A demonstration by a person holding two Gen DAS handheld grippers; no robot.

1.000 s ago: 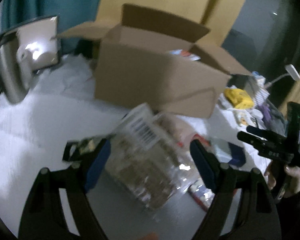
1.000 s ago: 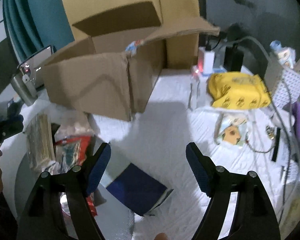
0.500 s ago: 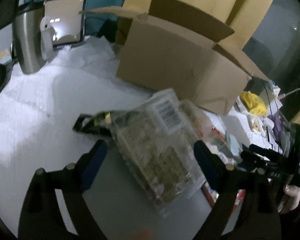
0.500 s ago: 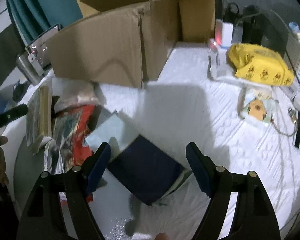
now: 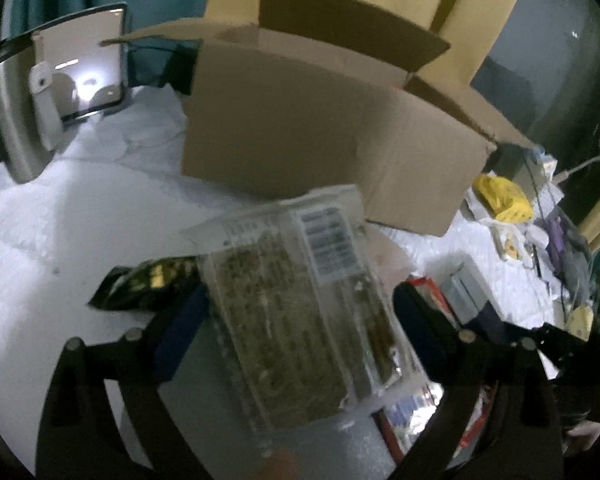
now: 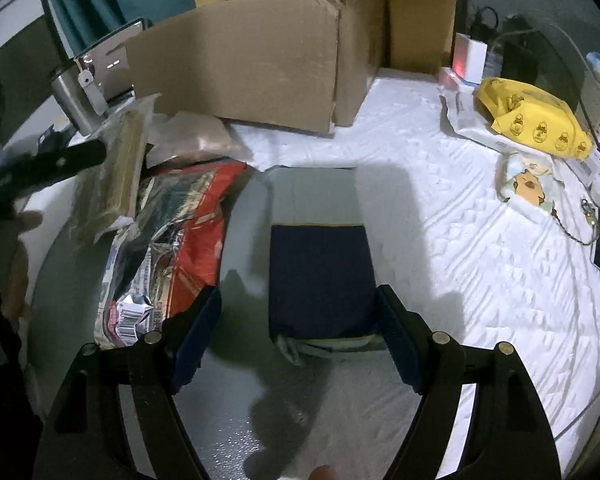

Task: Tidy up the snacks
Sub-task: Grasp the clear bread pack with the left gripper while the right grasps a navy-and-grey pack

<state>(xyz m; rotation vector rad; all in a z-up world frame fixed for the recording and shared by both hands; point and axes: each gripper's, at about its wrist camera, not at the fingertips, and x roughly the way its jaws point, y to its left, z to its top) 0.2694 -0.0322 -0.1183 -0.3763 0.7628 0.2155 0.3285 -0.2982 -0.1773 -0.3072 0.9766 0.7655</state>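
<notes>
The open cardboard box (image 5: 332,136) fills the upper middle of the left wrist view; stiff and probably light, it looks like the place for the snacks. Its walls carry no print that I can read.

In the centre of that view the left gripper (image 5: 296,320) is clamped across a clear plastic snack pack (image 5: 300,312), lifted off the white padded surface (image 5: 40,240). The pack looks light, its film slick and crinkly, the brown bars inside brittle, so a hold across the middle seems safer than at the sealed edge. Its white barcode label (image 5: 330,240) is too blurred to read.

In the lower centre of the right wrist view, the right gripper (image 6: 298,334) stands with jaws wide apart around the near end of a dark blue packet (image 6: 320,276); it looks flat and fairly firm. No writing shows on it.

Left of it lies a red foil bag (image 6: 188,240), soft and slippery; only its barcode shows, the text unreadable.
</notes>
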